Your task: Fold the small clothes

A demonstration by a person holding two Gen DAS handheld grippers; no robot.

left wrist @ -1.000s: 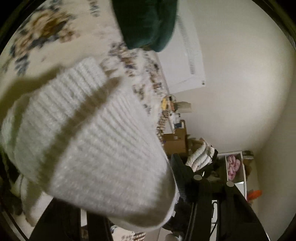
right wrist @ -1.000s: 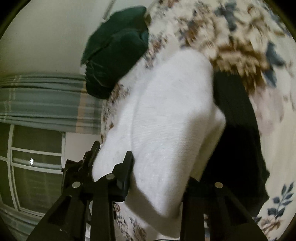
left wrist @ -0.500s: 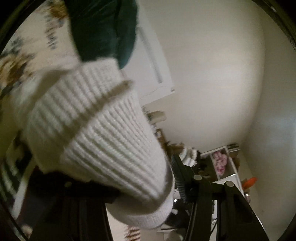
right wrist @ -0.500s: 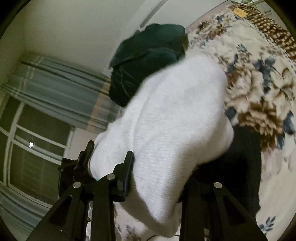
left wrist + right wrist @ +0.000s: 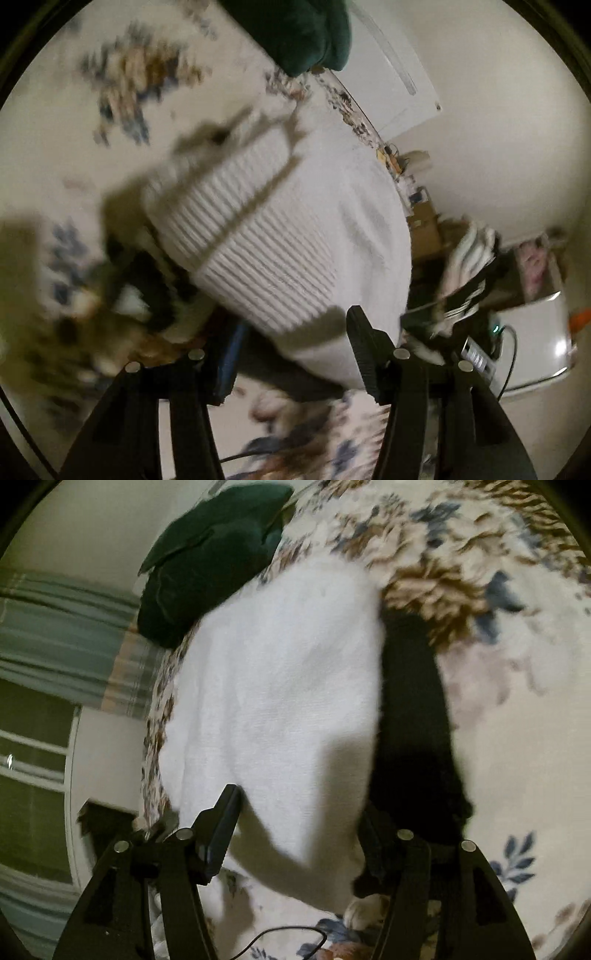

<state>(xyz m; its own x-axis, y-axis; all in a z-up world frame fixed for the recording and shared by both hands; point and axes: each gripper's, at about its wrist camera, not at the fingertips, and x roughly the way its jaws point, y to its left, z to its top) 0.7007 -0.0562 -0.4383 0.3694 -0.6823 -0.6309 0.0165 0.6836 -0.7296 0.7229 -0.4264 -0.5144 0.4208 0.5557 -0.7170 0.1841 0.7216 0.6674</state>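
White knit garment (image 5: 273,686) lies on my floral bedspread (image 5: 498,686), ribbed cuff (image 5: 240,229) toward my left gripper (image 5: 291,354). Dark green bundle (image 5: 207,568) sits past its far end; a black garment (image 5: 417,720) lies alongside it, touching. My right gripper (image 5: 299,830) has just been opening, jaws apart astride the white cloth, pads off it. Left jaws also just widened; cloth between them, no pinch visible.
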